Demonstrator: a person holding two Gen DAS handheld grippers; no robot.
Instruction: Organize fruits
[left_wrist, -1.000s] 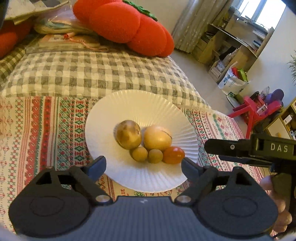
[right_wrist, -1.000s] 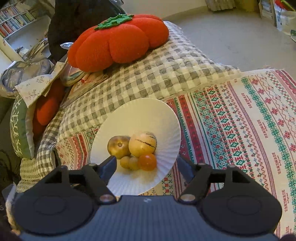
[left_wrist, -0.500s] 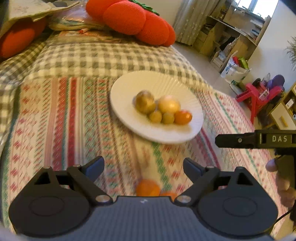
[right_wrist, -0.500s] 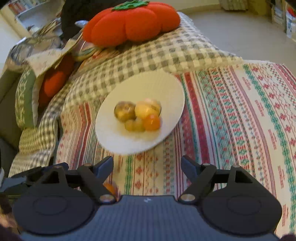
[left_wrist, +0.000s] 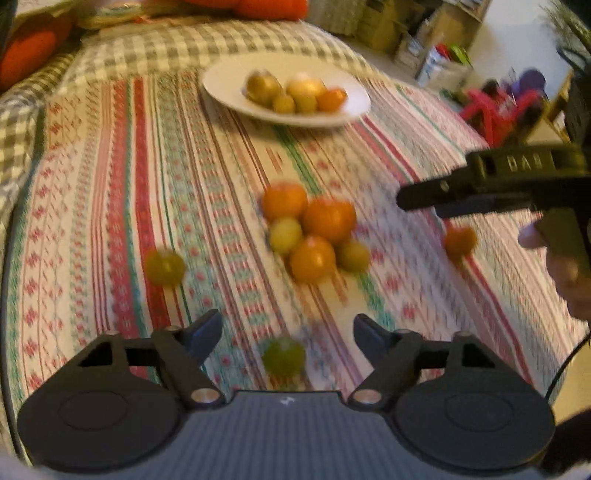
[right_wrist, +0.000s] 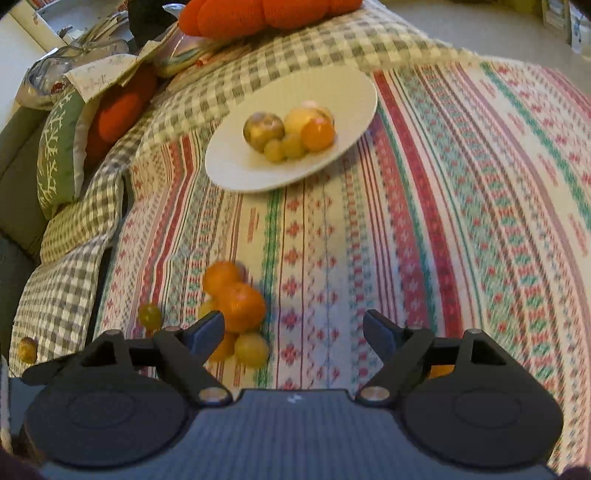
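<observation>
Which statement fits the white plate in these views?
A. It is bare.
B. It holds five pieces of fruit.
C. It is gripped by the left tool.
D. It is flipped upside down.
B: the white plate lies upright on the striped cloth with five fruits clustered on it, and neither tool touches it.

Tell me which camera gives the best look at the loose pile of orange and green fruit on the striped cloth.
The left wrist view: the pile of fruit lies whole and unobstructed mid-frame, though blurred. In the right wrist view the same pile sits low, and the right hand-held gripper has one finger across its lower fruits.
</observation>
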